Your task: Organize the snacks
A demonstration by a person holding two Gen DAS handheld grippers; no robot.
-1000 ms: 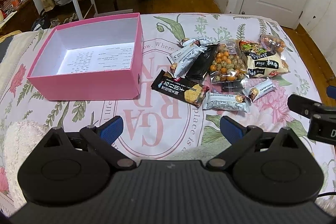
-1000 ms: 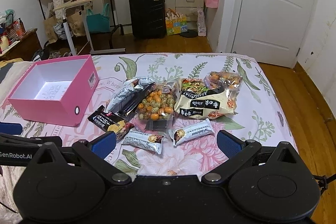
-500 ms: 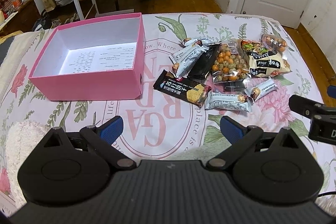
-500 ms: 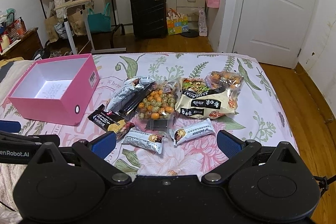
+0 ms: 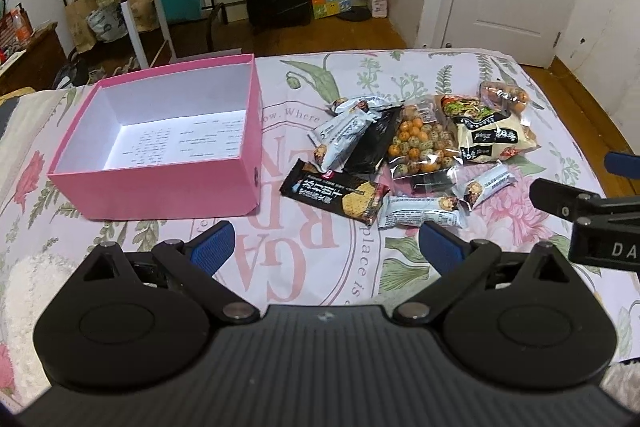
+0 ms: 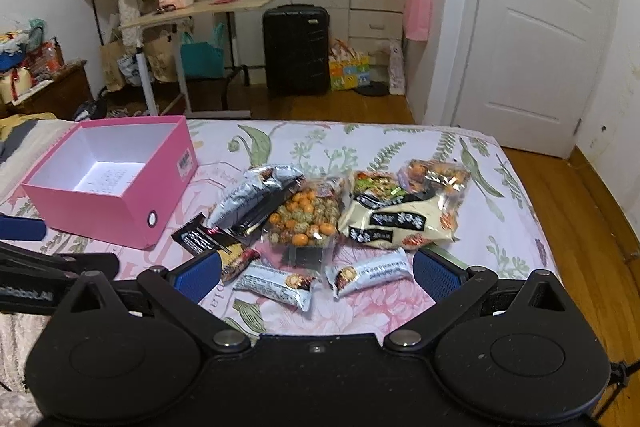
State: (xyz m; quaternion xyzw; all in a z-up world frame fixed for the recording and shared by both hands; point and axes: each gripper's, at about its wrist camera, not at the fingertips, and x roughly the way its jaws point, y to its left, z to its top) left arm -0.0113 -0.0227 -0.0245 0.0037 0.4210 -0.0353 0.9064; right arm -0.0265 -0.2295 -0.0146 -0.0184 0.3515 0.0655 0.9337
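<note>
Both the left gripper (image 5: 324, 247) and right gripper (image 6: 316, 273) are spread wide, holding nothing. The snacks (image 6: 320, 219) lie on the bed sheet (image 5: 304, 259), printed "GARDEN", beside the pink box (image 5: 160, 147); their labels are unreadable.

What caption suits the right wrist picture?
Open tongs above snack packets beside an empty pink box.

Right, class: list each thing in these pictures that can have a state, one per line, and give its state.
pink box: open, no lid on, no snacks inside
left gripper: open, holding nothing
right gripper: open, holding nothing
black cracker packet: sealed, lying flat on the bedspread
clear bag of round snacks: lying in the pile, outside the box
door: shut
suitcase: upright, closed
</note>
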